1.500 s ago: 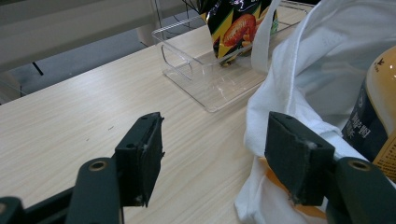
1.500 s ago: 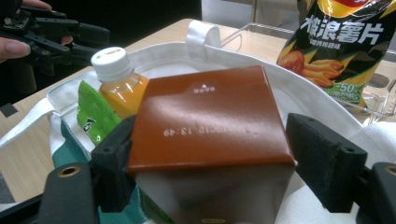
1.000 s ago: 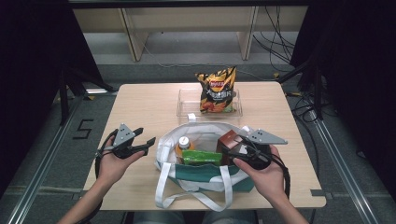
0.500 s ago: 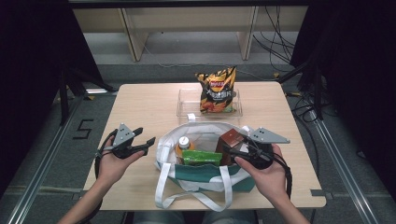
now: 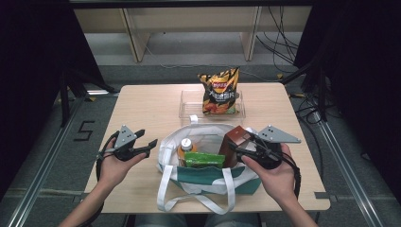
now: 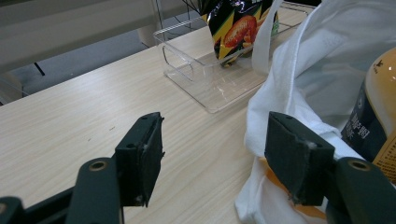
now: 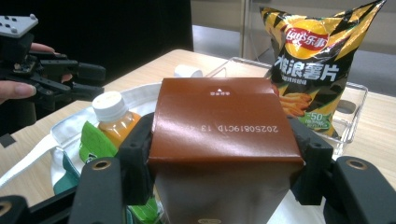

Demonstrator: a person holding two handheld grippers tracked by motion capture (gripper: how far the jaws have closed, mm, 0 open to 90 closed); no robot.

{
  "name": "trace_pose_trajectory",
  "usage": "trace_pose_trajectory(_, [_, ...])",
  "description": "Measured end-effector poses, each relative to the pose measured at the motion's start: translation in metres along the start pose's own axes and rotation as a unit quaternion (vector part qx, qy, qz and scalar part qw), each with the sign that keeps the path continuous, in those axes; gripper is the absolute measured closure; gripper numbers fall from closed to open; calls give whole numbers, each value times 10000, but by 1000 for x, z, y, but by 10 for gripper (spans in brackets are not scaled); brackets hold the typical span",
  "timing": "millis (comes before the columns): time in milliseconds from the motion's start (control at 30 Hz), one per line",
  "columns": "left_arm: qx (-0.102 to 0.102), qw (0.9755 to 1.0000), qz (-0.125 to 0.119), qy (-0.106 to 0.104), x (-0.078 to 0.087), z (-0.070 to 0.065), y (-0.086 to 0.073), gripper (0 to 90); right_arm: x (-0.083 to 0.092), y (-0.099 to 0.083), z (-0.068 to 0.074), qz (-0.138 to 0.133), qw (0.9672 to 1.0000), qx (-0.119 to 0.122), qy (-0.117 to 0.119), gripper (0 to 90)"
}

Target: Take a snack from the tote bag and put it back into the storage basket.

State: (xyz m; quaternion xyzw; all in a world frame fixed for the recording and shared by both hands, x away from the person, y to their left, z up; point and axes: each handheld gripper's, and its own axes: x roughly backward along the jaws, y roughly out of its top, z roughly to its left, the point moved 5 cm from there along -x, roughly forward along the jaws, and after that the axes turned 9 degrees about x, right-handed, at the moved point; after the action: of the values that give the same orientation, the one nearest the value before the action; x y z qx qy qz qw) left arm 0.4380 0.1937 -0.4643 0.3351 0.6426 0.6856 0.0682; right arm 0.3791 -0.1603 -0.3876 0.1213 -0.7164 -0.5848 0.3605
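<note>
While brown carton (image 7: 224, 140) stands upright in tote bag (image 5: 208, 182) near desk (image 5: 151, 109) front, right hand-held gripper (image 7: 219, 158) clamps its sides; left hand-held gripper (image 6: 210, 158) released, farther left.

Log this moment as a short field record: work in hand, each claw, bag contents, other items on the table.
work in hand: taking groceries out of the tote bag
right claw: jaws on either side of the brown carton, pads against its sides, carton upright in the bag
left claw: open, nothing between the jaws, beside the bag's white rim
also in bag: orange drink bottle, green packet
on table: clear tray with chips bag standing in it
</note>
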Motion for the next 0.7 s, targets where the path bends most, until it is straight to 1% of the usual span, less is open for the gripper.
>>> trace_pose_trajectory(33, [-15, 10000, 2, -6, 0, 0, 0, 366, 1, 1, 1, -1, 9999, -119, 15, 385])
trace_pose_trajectory(67, [-17, 10000, 3, -10, 0, 0, 0, 366, 0, 2, 0, -76, 9999, -1, 66, 386])
trace_pose_trajectory(100, [-18, 10000, 7, -8, 0, 0, 0, 366, 0, 3, -1, -97, 9999, 73, 10, 386])
trace_pose_trajectory(133, [-17, 10000, 10, -7, 0, 0, 0, 366, 1, 4, 0, -33, 10000, -76, 12, 386])
trace_pose_trajectory(167, [-17, 10000, 11, -7, 0, 1, 0, 366, 1, 5, 0, -68, 10000, 1, 58, 385])
trace_pose_trajectory(200, [-21, 10000, 16, -9, 0, 1, -1, 366, 1, 6, -1, -107, 9999, 90, 14, 385])
trace_pose_trajectory(233, [-27, 10000, 18, -11, -1, 1, -1, 366, 2, 7, 0, -73, 9999, -63, 37, 386])
trace_pose_trajectory(267, [-31, 10000, 18, -13, -1, 1, -1, 366, 3, 8, -2, -68, 10000, 66, 14, 386])
trace_pose_trajectory(300, [-38, 10000, 31, -4, 0, 1, -1, 366, 2, 10, -2, -182, 9998, 84, 37, 386])
trace_pose_trajectory(333, [-39, 10000, 32, -7, 0, 1, -1, 366, 4, 11, -1, -90, 9999, 14, 60, 386])
trace_pose_trajectory(367, [-38, 10000, 27, -8, -1, 1, -1, 366, 4, 13, -1, -135, 9999, 28, 40, 386])
trace_pose_trajectory(400, [-36, 10000, 28, -9, -1, 1, -1, 366, 5, 14, 0, -125, 9999, -34, 20, 386])
trace_pose_trajectory(433, [-30, 10000, 29, -6, -1, 1, -1, 366, 5, 15, -1, -160, 9998, -1, 66, 386])
trace_pose_trajectory(467, [-29, 10000, 30, -4, -1, 1, -1, 366, 5, 17, -2, -175, 9998, 55, -5, 386])
trace_pose_trajectory(567, [-44, 10000, -1, -37, -2, 1, -1, 367, 8, 22, -3, -200, 9998, 89, 1, 386])
trace_pose_trajectory(600, [-54, 10000, -1, -40, -2, 0, -1, 366, 9, 23, -3, -219, 9997, 50, -3, 387])
trace_pose_trajectory(633, [-53, 10000, -2, -52, -2, 0, -1, 366, 9, 25, -6, -314, 9994, 169, -27, 387])
trace_pose_trajectory(667, [-46, 10000, -4, -63, -2, -1, -1, 367, 11, 26, -5, -227, 9997, 47, -24, 387])
trace_pose_trajectory(700, [-39, 10000, 16, -32, -1, -1, -1, 367, 11, 28, -5, -304, 9995, 91, -4, 387])
